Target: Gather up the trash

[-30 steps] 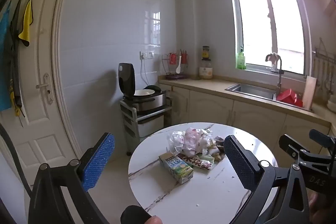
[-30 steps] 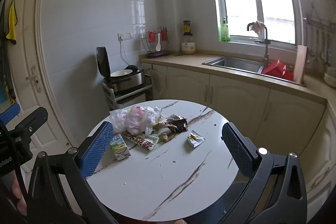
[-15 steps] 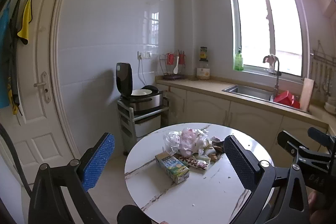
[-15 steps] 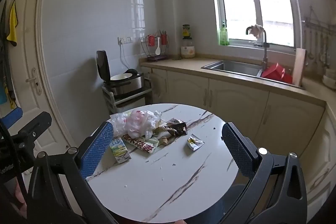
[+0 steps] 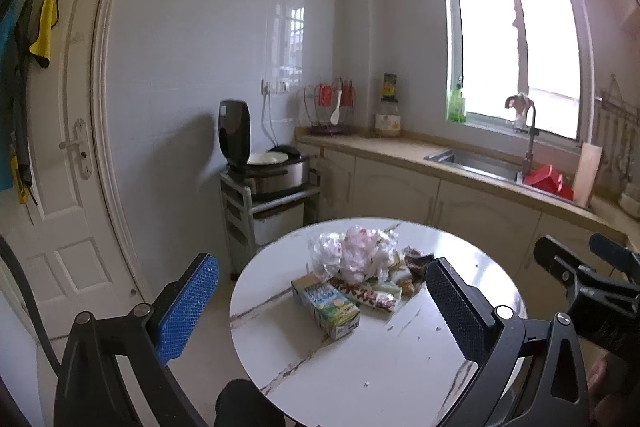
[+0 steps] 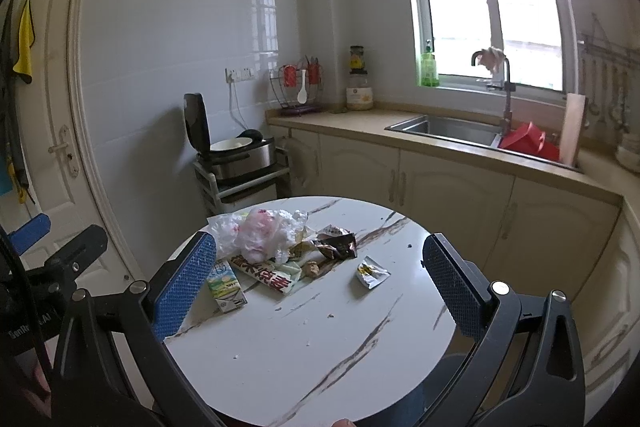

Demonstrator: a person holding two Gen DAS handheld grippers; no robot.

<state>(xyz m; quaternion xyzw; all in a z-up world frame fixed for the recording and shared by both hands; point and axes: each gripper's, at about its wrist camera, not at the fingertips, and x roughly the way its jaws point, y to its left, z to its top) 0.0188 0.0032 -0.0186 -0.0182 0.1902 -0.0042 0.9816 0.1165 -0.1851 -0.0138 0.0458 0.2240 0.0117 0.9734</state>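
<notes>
Both claws are spread wide and holding nothing, hovering above the near edge of the round white marble-look bench point(image 6: 304, 347).

Left claw point(image 5: 320, 303): the trash pile sits straight ahead of it, pretty much framed between the two blue pads. The drink carton point(image 5: 325, 306) is the closest bit, lying on its side just ahead and slightly left of center. Right behind it is a long red-and-white snack wrapper point(image 5: 370, 295), and beyond that a crumpled clear plastic bag point(image 5: 354, 255) with something pink inside. A dark wrapper point(image 5: 416, 261) pokes out just ahead of the right pad. Nothing is touching the claw.

Right claw point(image 6: 320, 283): here the pile is ahead and off to the left. The drink carton point(image 6: 225, 285) lies just beside the left pad, the snack wrapper point(image 6: 266, 273) next to it, the plastic bag point(image 6: 260, 233) further back, and the dark wrapper point(image 6: 338, 245) near the middle. One small silver packet point(image 6: 371, 271) lies on its own, apart from the heap, ahead and a touch right of center, between the pads. A few crumbs are scattered on the bench closer to the claw.

Behind the bench there's a rice cooker point(image 6: 236, 153) with its lid up, well beyond both claws.
</notes>
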